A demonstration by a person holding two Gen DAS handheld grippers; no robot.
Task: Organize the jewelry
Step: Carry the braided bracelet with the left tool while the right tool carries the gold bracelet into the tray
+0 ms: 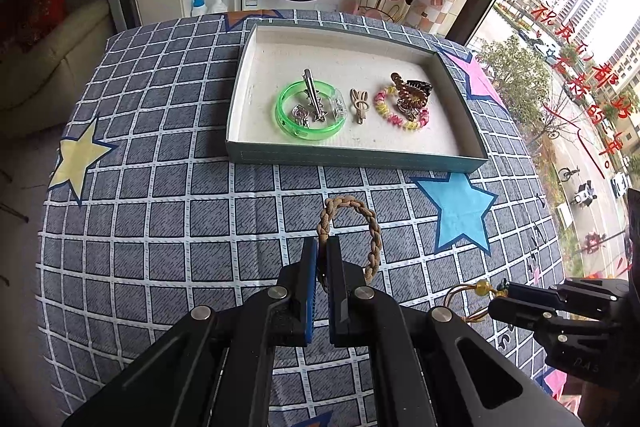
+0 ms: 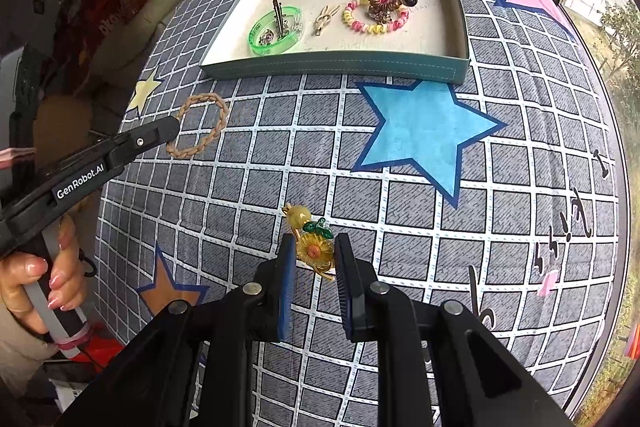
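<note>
Above the counter (image 1: 160,219), which is covered with a grey checked cloth printed with coloured stars, the left claw (image 1: 322,247) is clenched on a beige braided hair tie (image 1: 350,227). Its two dark fingers (image 1: 308,267) pinch one side of the loop, and the rest of the loop hangs free in front of them, clear of the cloth. In the right wrist view the same claw comes in from the left edge, pointing steeply down, and a hand (image 2: 44,279) with pink nails holds its handle. The right claw (image 2: 314,255) is nearly closed and grasps a golden wire bangle (image 2: 316,251) with a yellow flower charm, a green leaf and a yellow bead. The flower sits between the two blue-padded fingers (image 2: 286,275), and the bead sticks out above them. This claw also points downward at the cloth, near a blue star (image 2: 424,131). In the left wrist view it appears at the lower right, with the bangle at its tip. Beyond both claws a shallow teal tray (image 1: 352,159) with a pale lining stands on the counter. Inside it lie a green transparent bangle (image 1: 288,123) with a silver star clip (image 1: 314,99) across it, a beige rabbit clip (image 1: 359,105), a pink and yellow spiral hair tie (image 1: 384,107), and a brown claw clip (image 1: 410,97) resting on that spiral tie.
</note>
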